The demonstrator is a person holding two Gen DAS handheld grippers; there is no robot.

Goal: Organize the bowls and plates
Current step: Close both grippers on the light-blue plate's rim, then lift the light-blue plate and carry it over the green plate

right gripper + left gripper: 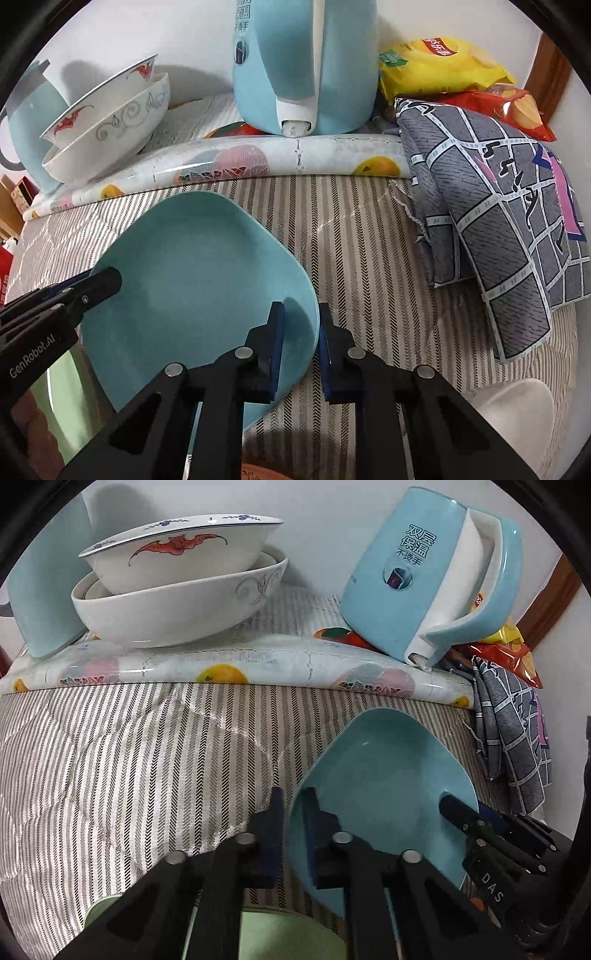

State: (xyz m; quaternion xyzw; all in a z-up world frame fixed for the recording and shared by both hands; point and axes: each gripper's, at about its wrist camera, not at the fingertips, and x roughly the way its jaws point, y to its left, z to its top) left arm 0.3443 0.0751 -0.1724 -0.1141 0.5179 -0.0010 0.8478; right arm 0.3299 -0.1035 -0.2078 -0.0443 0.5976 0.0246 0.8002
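The blue plate point(192, 280) is tilted above the striped quilt point(129, 760), gripped at opposite rims. The left gripper point(291, 834) has its fingers clenched on the plate's left edge, and the right gripper point(301, 350) is pinching the right edge, one finger inside the rim and one outside. To do this well, I judge both hands should move together and keep the plate level (a pale green plate point(258, 934) shows just beneath, likely the place to set it). The plate is a smooth, glossy, rounded square with a raised rim, which looks slippery. Further back, two stacked bowls point(177, 587) and a blue kettle point(424, 576) stand on the fruit-patterned cloth point(229, 664).
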